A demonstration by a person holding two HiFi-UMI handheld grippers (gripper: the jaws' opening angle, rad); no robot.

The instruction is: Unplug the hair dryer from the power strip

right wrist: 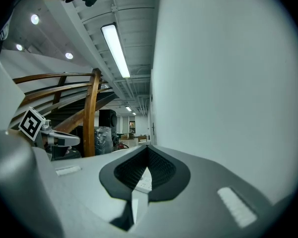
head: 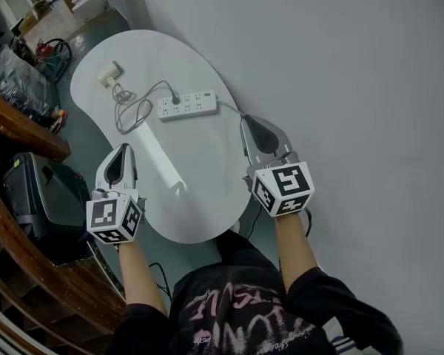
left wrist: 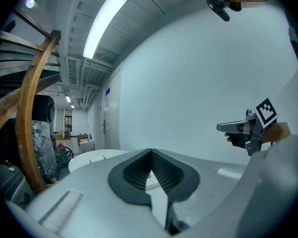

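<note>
A white power strip [head: 187, 105] lies at the far middle of the white oval table [head: 200, 191]. A dark plug [head: 175, 98] sits in its left part, and a grey cable [head: 129, 111] loops from there to the pale hair dryer [head: 109, 73] at the far left. My left gripper [head: 123, 148] hovers over the table's near left edge, shut and empty. My right gripper [head: 253, 120] hangs at the near right edge, also shut and empty, a short way from the strip's right end. Each gripper view shows only a sliver of the strip [left wrist: 152, 179] [right wrist: 145, 181] past the closed jaws.
The strip's own lead [head: 233, 109] runs off the table's right edge. A curved wooden railing [head: 15, 124] and a dark box [head: 37, 191] stand close on the left. A plain pale wall [right wrist: 228, 83] borders the right side. Clutter lies on the floor at far left [head: 29, 58].
</note>
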